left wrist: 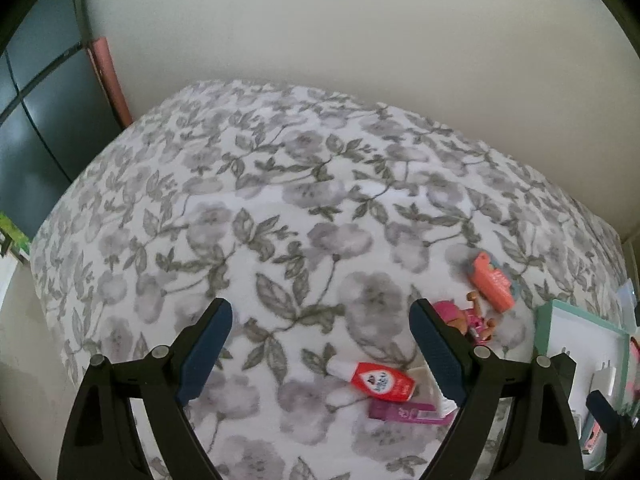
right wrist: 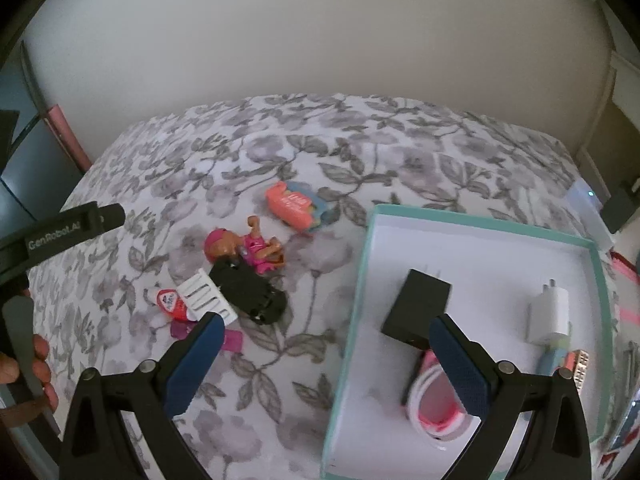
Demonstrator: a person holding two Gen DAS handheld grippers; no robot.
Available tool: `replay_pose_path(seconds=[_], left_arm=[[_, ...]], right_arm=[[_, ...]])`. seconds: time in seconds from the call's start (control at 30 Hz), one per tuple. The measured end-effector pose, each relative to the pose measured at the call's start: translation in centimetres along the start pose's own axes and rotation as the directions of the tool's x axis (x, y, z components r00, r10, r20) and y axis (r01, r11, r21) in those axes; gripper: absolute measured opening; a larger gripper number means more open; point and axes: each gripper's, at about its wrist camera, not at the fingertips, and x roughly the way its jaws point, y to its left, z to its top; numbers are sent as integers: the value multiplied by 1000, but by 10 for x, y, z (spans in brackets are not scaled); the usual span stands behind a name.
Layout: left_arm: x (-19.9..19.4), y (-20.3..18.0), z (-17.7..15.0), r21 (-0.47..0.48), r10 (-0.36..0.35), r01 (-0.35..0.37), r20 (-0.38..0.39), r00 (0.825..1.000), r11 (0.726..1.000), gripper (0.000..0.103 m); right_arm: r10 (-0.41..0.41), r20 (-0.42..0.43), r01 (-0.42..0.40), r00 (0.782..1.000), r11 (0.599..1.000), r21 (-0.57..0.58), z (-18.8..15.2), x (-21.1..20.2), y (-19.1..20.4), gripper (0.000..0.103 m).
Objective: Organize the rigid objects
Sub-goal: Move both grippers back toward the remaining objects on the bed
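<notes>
Rigid objects lay in two groups on a bed (right wrist: 304, 136) covered with a grey floral spread. One group sat inside a shallow teal-rimmed box (right wrist: 476, 218) with a white floor: a black adapter (right wrist: 416, 306), a white charger plug (right wrist: 549, 312), a coil of pink and white cable (right wrist: 432, 404) at the near side, and a small pastel item (right wrist: 554, 360) beside the plug. The other group lay loose on the spread to the left of the box: a doll with a pink head (right wrist: 244, 246), an orange packet (right wrist: 294, 204) beyond it, a black toy car (right wrist: 248, 292) touching the doll, a white comb-like piece (right wrist: 206, 298) against the car, a red-labelled tube (right wrist: 172, 304) and a magenta stick (right wrist: 232, 340) nearest the camera. Left gripper (left wrist: 320, 312) stood with its blue pads wide apart and nothing between them, over bare spread, with the doll (left wrist: 466, 318) just beside its right finger. Right gripper (right wrist: 328, 326) likewise stood wide apart and unloaded, one finger over the loose group and the other over the box. At the left edge of the right wrist view, a hand (right wrist: 24, 364) gripped the handle of the left tool.
</notes>
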Motion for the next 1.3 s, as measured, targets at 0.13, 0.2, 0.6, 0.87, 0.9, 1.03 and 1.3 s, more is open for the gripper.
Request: replay_pose_path(seconds=[0.13, 0.2, 0.6, 0.87, 0.9, 1.03, 1.3], left_arm=[[12, 8, -1, -18, -27, 26, -52, 998, 1000, 90], [19, 9, -3, -22, -37, 35, -81, 996, 999, 90], [56, 18, -11, -57, -63, 53, -195, 979, 997, 90], [77, 23, -17, -51, -52, 40, -248, 967, 998, 90], [79, 23, -17, -48, -52, 42, -252, 966, 998, 90], [84, 23, -18, -43, -54, 44, -265, 963, 998, 90], [89, 27, -19, -47, -53, 42, -276, 960, 998, 90]], right_arm=[[13, -20, -13, 1000, 1000, 5, 0, 9, 4, 103], [18, -28, -18, 999, 1000, 10, 1, 14, 6, 101], [117, -76, -118, 990, 993, -8, 0, 43, 40, 87], [125, -93, -129, 988, 991, -41, 1, 58, 62, 81], [128, -96, -133, 987, 990, -44, 2, 59, 64, 80], [139, -99, -144, 985, 989, -42, 2, 64, 70, 74], [153, -100, -157, 983, 987, -32, 4, 73, 76, 65]])
